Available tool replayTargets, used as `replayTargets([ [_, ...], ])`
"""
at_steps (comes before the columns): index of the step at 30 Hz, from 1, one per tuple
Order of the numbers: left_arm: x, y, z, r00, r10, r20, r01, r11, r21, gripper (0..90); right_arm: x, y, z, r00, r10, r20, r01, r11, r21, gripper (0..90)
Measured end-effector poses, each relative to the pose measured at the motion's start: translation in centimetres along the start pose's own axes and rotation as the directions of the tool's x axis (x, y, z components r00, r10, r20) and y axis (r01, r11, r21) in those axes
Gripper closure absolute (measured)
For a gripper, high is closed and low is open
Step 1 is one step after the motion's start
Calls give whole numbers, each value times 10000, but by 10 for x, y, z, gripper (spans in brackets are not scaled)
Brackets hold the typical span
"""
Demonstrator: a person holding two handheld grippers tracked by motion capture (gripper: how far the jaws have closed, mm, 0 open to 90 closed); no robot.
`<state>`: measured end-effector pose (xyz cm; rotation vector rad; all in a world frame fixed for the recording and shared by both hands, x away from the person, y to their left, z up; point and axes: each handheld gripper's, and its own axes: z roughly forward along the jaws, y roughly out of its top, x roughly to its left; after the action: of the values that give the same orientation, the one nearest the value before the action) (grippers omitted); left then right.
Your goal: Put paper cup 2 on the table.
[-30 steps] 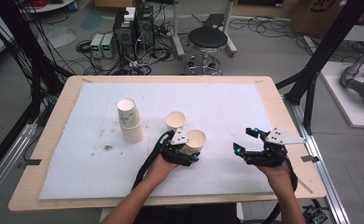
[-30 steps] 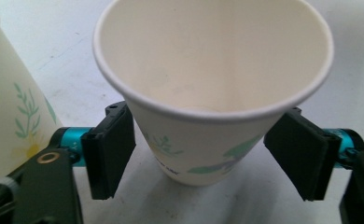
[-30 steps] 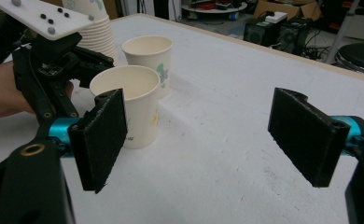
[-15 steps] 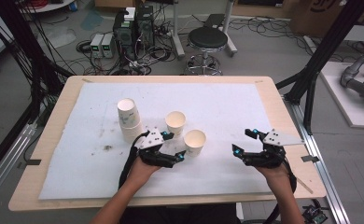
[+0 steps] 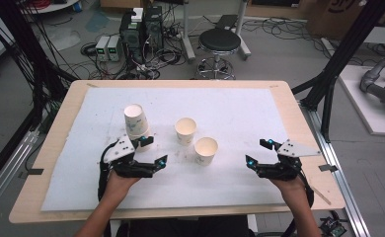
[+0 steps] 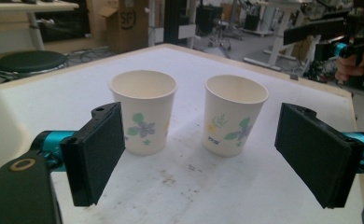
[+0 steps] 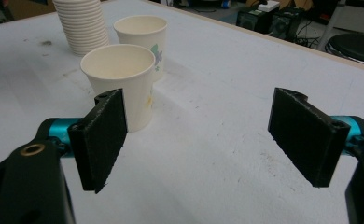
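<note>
Paper cups are the work here: two single ones stand upright and apart on the white table cover [image 5: 240, 106], and a tall stack of paper cups [image 5: 136, 123] stands to their left in the high view. The nearer paper cup [image 5: 206, 150], which a second ago sat right at the left gripper's tips, now stands alone, well clear of the jaws; the farther paper cup [image 5: 185, 131] is just behind it. The left gripper [image 5: 151, 150] has pulled back toward the stack, and its jaws have just been opening, with nothing between them. In the left gripper view both cups sit ahead of the spread pads, the farther paper cup [image 6: 143, 112] toward the left pad, the nearer paper cup [image 6: 234, 120] toward the right one, neither touched. The stack now lies just beyond the left gripper's far jaw in the high view, so I judge the last cup as placed and the next as likely to come off the stack.

The right gripper [image 5: 259, 154] rests at the table's right side, jaws wide and empty. In the right gripper view the nearer paper cup [image 7: 119, 84] stands just behind its left pad, not between the jaws
</note>
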<state>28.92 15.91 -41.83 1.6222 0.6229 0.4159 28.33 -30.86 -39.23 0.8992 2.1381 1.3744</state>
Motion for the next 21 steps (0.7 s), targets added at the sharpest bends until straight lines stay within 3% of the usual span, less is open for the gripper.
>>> replayTargets([
  [10,16,-1,-46,9964,-49,-841,-2,9982,-605,161,7,0,-4,9999,-71,103,71,10000,15,202],
  [21,20,-4,-61,9931,-84,-1173,-27,9956,-941,159,12,2,-10,9992,-218,349,222,9997,-131,202],
])
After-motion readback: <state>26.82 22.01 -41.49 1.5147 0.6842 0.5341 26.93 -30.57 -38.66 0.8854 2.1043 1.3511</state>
